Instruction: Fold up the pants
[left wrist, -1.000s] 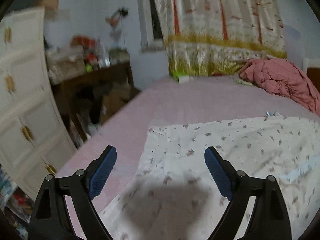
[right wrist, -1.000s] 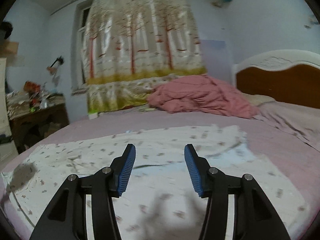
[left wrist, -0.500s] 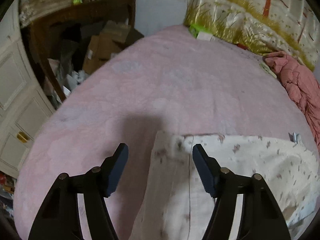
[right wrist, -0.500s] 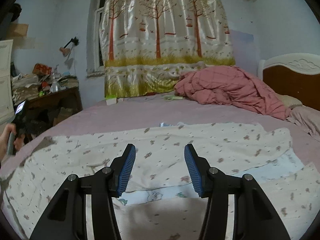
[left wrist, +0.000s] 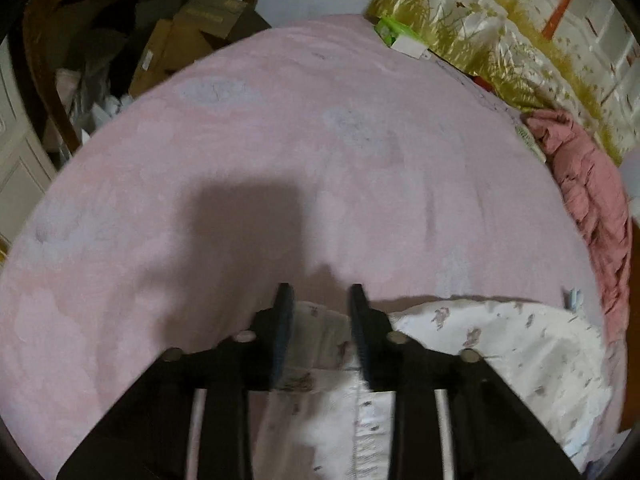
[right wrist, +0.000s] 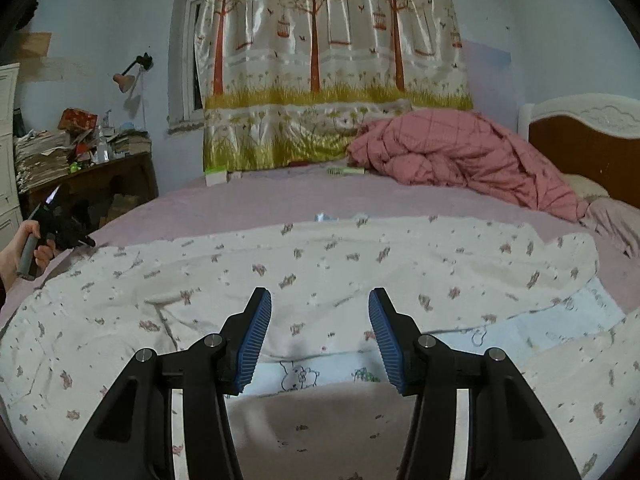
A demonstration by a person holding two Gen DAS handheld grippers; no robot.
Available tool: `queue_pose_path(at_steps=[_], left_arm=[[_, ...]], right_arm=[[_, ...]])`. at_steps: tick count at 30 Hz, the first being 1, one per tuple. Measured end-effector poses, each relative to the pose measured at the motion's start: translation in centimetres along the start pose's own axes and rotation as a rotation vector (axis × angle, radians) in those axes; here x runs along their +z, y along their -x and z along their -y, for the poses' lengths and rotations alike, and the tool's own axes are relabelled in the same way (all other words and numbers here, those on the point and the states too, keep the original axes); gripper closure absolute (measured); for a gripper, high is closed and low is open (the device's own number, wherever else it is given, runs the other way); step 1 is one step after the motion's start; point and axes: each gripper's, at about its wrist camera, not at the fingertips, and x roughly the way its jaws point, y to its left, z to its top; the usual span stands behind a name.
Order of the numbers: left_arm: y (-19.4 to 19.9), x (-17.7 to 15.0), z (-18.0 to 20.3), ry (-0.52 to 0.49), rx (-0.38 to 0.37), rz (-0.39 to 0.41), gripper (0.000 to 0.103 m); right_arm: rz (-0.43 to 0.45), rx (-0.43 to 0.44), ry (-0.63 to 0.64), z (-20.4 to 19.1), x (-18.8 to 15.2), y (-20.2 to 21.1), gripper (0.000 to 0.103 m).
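Now at the corner. Floral pants (right wrist: 328, 264) lie spread flat across the pink bed sheet (left wrist: 280, 128), long axis running left to right in the right wrist view, with a pale blue printed inner layer showing along the near fold.

Left gripper (left wrist: 318, 300): a second ago it hung over the middle of the cloth with jaws wide; since then it has swung out to the left end and tipped steeply down. Its jaws have just been closing and now stand narrow, with the corner edge of the pants bunched between them. Cloth rises into the gap, but whether the pads truly pinch it cannot be told from this view; the picture is a little smeared. From the right wrist view the same gripper shows small at the far left, in the person's hand (right wrist: 24, 248), at the fabric's end.

Right gripper (right wrist: 318, 320): jaws about half open, empty, hovering just above the near middle of the pants. Its gap is unchanged; the view has dropped closer to the cloth.

Judgement: fold not yet begun. Left corner grasp is being set; right side likely needs its own hold on the edge before any lift.
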Motion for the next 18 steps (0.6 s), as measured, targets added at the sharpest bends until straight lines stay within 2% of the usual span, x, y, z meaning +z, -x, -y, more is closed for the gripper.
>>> queue_pose_path(at_steps=[2,4,5,7,12,18], left_arm=[[-0.3,0.1,-0.2,0.008,-0.017,-0.008,0.064],[-0.7,0.1,-0.2,-0.003,0.007,-0.013,0.064],[-0.9,0.1,-0.2,-0.002,0.010,-0.022,0.079],[-0.9,-0.1,-0.5,0.010,0.007,-0.014,0.090],[2.6,-0.4,-0.1,0.012,-0.050,0.119,0.091],[9.1,-1.7,1.6,-0.093,-0.147,0.253,0.091]], right_arm=[[-0.005,0.003,-0.004,0.1,-0.1,-0.3,0.051],[-0.003,0.008,-0.010,0.3,-0.2,-0.2,0.051],[-0.003,0.005,-0.008,0.3,-0.2,-0.2,0.051],[0.001,-0.004,-0.006,0.4,-0.3,-0.3,0.051],[0.014,-0.040,0.025,-0.1,-0.5,-0.3,0.051],[0.044,-0.055,0.064,-0.7,-0.7,0.1,0.051]])
